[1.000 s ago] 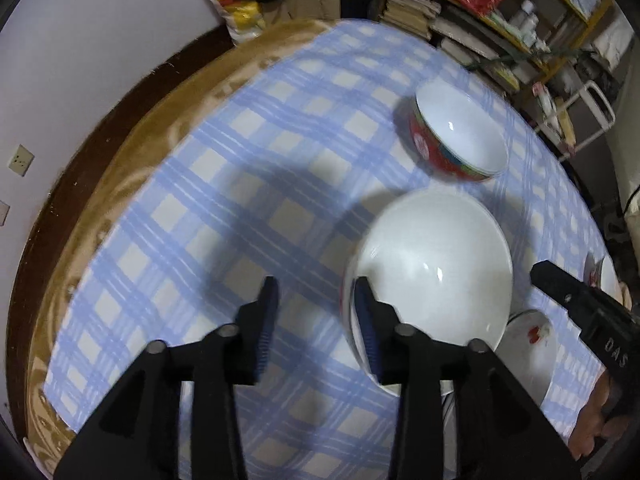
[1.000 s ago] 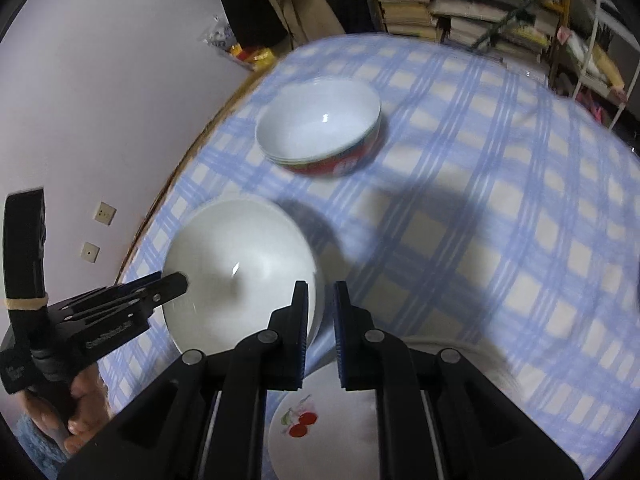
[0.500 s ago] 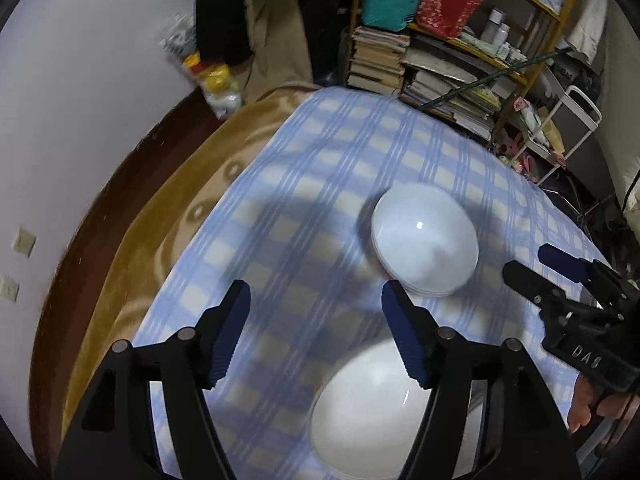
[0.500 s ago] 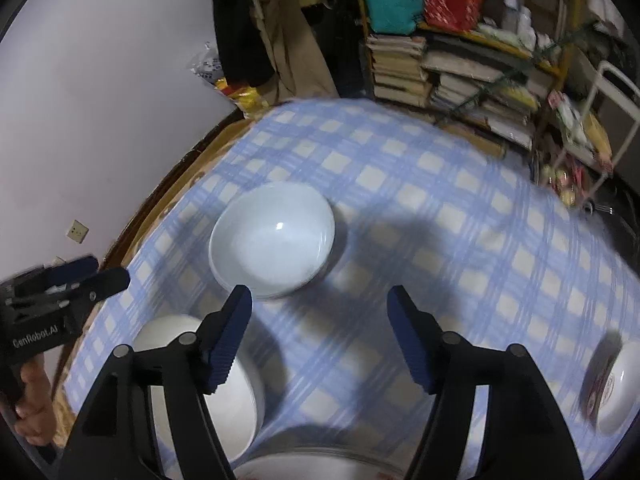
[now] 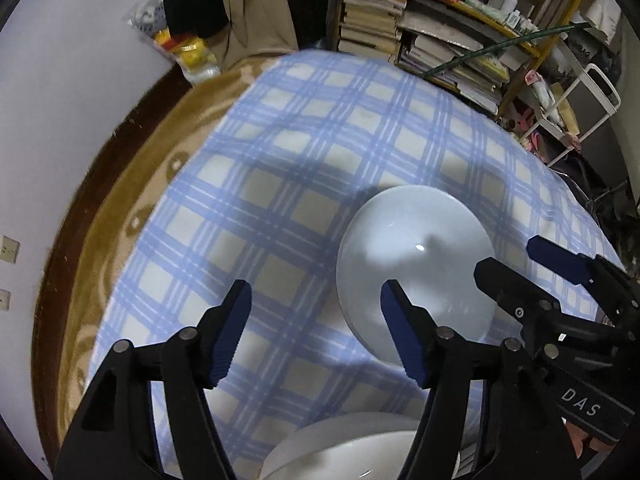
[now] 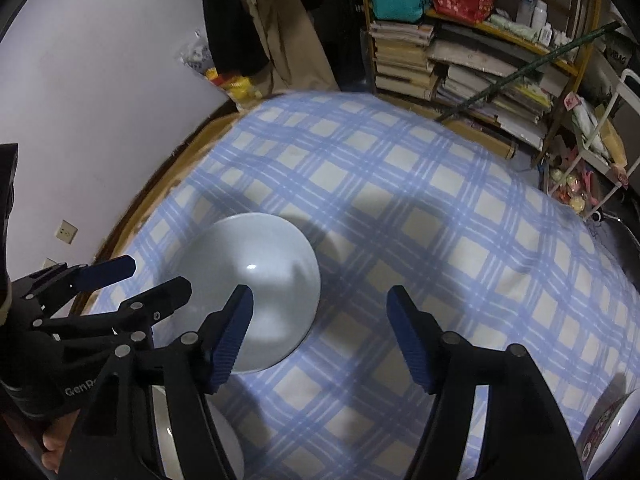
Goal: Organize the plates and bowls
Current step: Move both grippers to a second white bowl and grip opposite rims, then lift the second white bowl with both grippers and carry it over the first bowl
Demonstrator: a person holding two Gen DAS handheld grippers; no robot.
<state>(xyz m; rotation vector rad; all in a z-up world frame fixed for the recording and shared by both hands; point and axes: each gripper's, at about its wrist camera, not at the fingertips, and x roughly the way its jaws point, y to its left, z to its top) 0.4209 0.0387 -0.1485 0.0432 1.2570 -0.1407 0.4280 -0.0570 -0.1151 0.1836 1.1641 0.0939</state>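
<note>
A white bowl (image 5: 416, 272) stands on the blue checked tablecloth (image 5: 304, 152); it also shows in the right wrist view (image 6: 256, 284). A second white bowl (image 5: 344, 452) lies below my left gripper, and shows in the right wrist view (image 6: 216, 440). My left gripper (image 5: 316, 312) is open and empty, raised above the table. My right gripper (image 6: 320, 312) is open and empty, raised too, to the right of the left one. A red-patterned bowl (image 6: 612, 432) sits at the table's right edge.
A wall (image 6: 100, 80) runs along the left. Shelves with books and boxes (image 6: 460, 48) stand beyond the table. A white wire rack (image 5: 580, 104) is at the far right. The brown blanket edge (image 5: 132, 208) shows left of the cloth.
Both grippers have opened wide, letting go of the near white bowl, and risen away from the table. The view now takes in the far bowl and the shelves.
</note>
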